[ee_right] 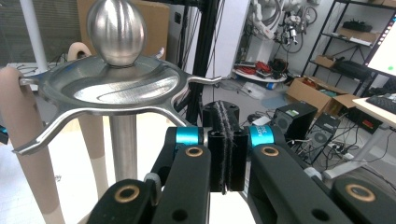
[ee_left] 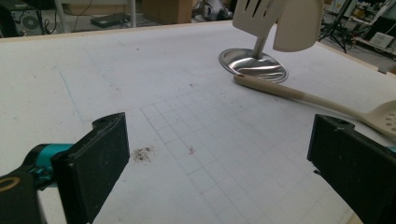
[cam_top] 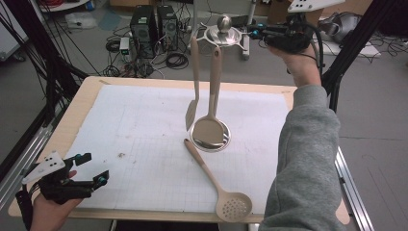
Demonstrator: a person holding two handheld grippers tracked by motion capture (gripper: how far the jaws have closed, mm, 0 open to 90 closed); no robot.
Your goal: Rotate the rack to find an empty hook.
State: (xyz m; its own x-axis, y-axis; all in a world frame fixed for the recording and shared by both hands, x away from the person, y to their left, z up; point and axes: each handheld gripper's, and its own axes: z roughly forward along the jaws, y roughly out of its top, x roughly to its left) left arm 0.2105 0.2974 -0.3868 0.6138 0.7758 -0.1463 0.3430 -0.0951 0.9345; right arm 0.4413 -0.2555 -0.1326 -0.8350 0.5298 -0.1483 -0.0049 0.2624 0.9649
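A steel utensil rack (cam_top: 222, 33) stands mid-table on a round base (cam_top: 219, 144), with a knob and curved hooks at its top (ee_right: 112, 84). Two beige utensils hang from the hooks: a slotted spatula (cam_top: 192, 108) and a solid turner (cam_top: 209, 130). A beige skimmer spoon (cam_top: 211, 178) lies flat on the mat, its handle end touching the base (ee_left: 254, 65). My right gripper (cam_top: 252, 33) is held high beside the rack's top, its jaws (ee_right: 226, 116) shut with nothing between them, close to one hook. My left gripper (cam_top: 96, 167) rests open at the near left corner (ee_left: 219, 154).
A white gridded mat (cam_top: 144, 144) covers the wooden table (cam_top: 91, 89). A small dark smudge (ee_left: 142, 153) lies on the mat ahead of the left jaws. Computer towers (cam_top: 144, 26) and cables sit on the floor beyond the far edge.
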